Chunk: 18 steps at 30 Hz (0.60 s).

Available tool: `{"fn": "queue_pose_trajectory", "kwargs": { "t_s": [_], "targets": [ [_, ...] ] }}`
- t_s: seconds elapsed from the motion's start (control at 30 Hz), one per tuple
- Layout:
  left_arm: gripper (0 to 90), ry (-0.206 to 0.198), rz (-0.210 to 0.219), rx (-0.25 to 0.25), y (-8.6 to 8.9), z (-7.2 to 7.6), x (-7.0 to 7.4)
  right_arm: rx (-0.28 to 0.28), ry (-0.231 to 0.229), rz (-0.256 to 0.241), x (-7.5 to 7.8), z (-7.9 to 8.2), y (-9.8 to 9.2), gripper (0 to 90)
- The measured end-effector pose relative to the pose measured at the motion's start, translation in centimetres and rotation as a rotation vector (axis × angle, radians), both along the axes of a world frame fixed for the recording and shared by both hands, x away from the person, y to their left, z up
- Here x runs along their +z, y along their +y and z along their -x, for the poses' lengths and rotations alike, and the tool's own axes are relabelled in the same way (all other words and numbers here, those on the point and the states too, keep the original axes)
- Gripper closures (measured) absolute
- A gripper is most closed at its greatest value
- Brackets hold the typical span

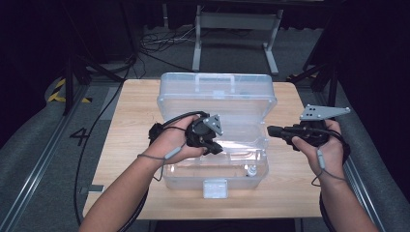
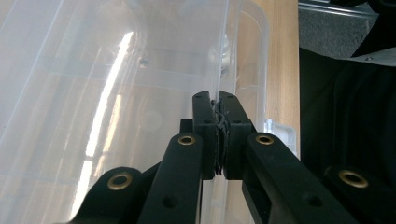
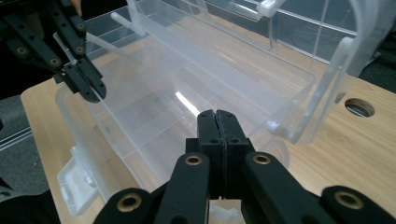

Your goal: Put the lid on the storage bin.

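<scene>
Box [image 1: 241, 96]: clear plastic storage case, lid open and standing up at the far side, base sitting mid-table [image 1: 130, 125] on the light wood top. White latch [image 1: 215, 187] on the near front wall.

Left gripper [image 1: 215, 147] is inside the base, over its near-left part. In the left gripper view its jaws are clamped on a thin clear plastic wall [image 2: 219, 70] of the case; the edge runs straight between the pads [image 2: 205, 135].

Right gripper [image 1: 271, 130] hangs just outside the case's right end, pointing left at it, not touching. Jaws pressed together, nothing between them in the right gripper view.

Round hole [image 3: 359, 107] in the tabletop beyond the case's end.
</scene>
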State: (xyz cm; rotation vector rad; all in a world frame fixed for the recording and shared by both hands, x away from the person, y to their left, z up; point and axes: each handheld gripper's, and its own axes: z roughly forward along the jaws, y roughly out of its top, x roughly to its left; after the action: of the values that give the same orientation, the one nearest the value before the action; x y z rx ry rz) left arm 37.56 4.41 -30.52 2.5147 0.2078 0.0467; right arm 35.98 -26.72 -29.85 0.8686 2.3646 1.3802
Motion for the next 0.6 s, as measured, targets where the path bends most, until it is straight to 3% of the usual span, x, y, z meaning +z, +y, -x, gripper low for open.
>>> {"fn": "queue_pose_trajectory", "kwargs": {
  "t_s": [0.23, 0.6],
  "targets": [
    [87.1, -0.001, 0.001, -0.002, 0.1, 0.5, -0.4, -0.02, 0.001, -0.022, -0.1, -0.2, -0.3, 90.0],
    [84.3, -0.026, 0.035, 0.058, 0.2, 2.4, -1.7, -0.045, 0.009, -0.04, -0.6, -0.3, -0.6, 90.0]
  ]
}}
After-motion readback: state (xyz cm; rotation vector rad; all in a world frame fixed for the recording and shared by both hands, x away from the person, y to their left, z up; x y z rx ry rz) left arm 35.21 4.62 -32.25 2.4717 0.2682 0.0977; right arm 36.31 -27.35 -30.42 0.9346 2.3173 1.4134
